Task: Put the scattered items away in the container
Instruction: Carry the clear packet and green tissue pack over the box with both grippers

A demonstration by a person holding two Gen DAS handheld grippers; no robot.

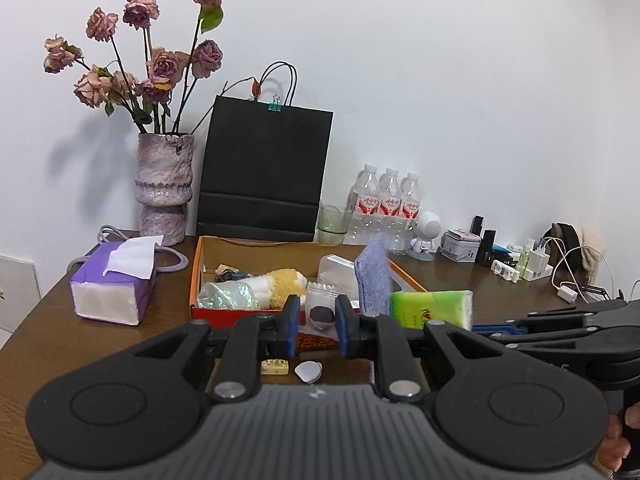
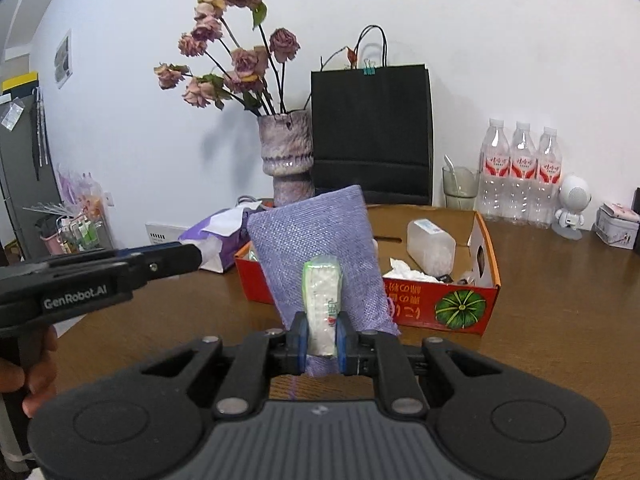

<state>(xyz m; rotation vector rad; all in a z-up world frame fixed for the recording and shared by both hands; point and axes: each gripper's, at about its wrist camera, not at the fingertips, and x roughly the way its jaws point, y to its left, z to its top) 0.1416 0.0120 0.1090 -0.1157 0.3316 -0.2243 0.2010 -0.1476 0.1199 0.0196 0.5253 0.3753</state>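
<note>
Standing behind box: three water bottles, one vase.

Orange box with green pumpkin print, lilac woven pouch, green-and-white tissue pack

White wall; brown wooden table; grey cabinet at left.

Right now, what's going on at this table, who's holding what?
A person works two handheld grippers over a wooden table. The right gripper is shut on a green tissue pack, with a purple mesh pouch pinched along behind it, both held up in front of the orange box. The left gripper holds a small clear zip bag just short of the box. Neither load is in the box yet.
</note>
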